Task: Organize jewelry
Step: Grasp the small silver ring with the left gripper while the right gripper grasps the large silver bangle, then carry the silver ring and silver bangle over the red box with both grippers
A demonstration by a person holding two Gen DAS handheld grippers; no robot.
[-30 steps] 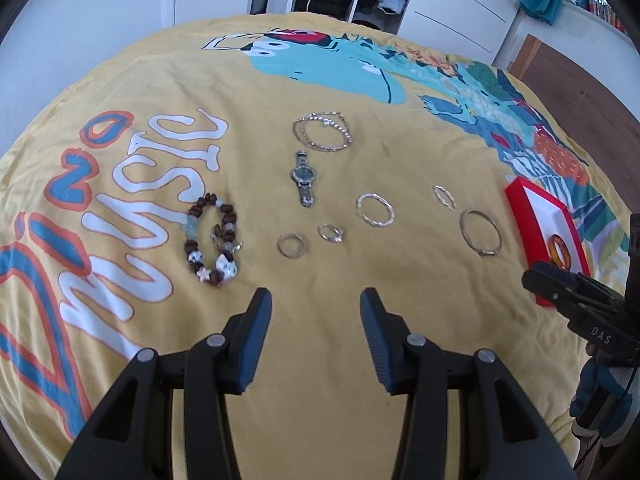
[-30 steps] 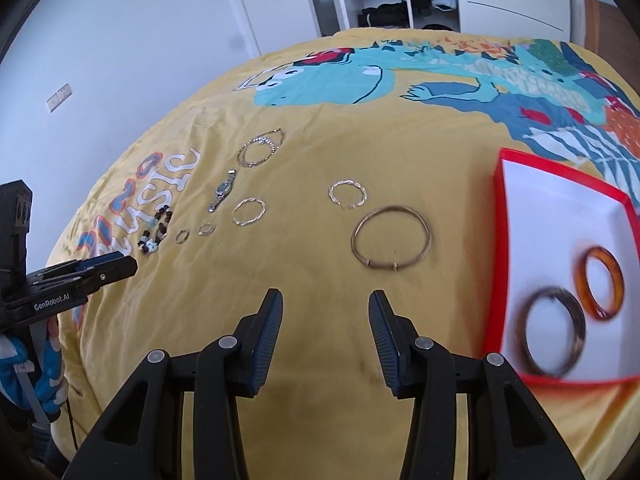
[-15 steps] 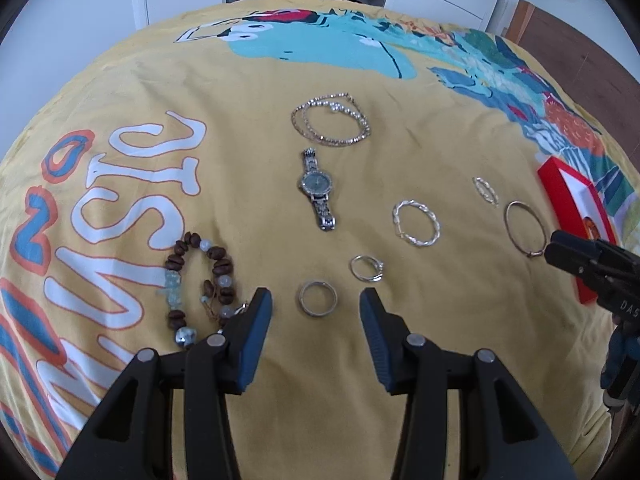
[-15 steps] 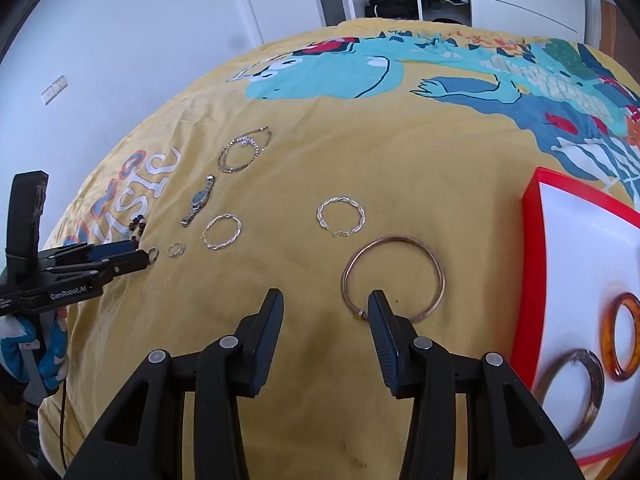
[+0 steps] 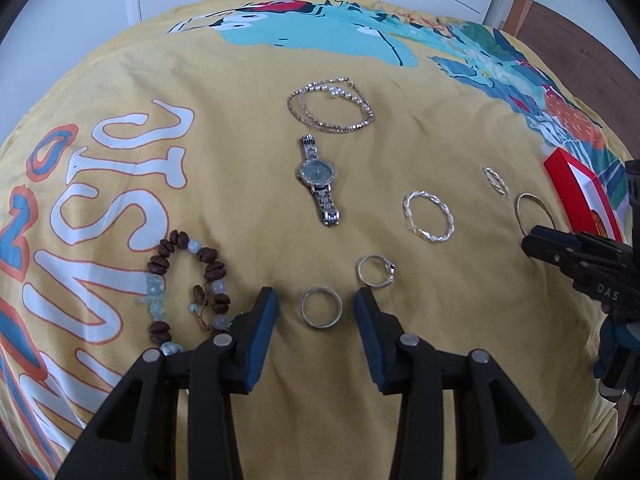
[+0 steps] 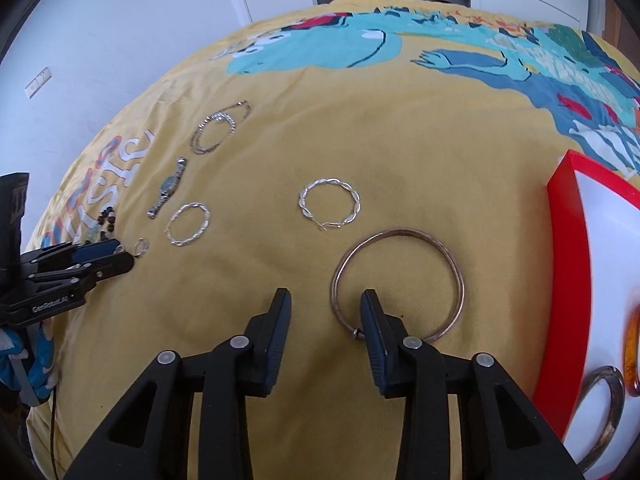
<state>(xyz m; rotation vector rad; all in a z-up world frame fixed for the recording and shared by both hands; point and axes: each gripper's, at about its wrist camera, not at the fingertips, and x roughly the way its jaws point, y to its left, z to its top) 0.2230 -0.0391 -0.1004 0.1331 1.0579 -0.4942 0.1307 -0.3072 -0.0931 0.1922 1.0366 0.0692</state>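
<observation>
Evidently each tool straddles its pick: the left gripper [image 5: 316,312], jaws closing but not yet touching, brackets the plain band ring [image 5: 321,307] left of the red tray [image 6: 570,280]; the right gripper [image 6: 325,312], closing likewise, straddles the thin bangle [image 6: 400,284] just beside that tray.

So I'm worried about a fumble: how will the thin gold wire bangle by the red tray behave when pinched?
The thin gold wire bangle holds a clean round hoop, so probably stiff. It looks light and smooth, so it may slip or swing from the closing right claw.
</observation>
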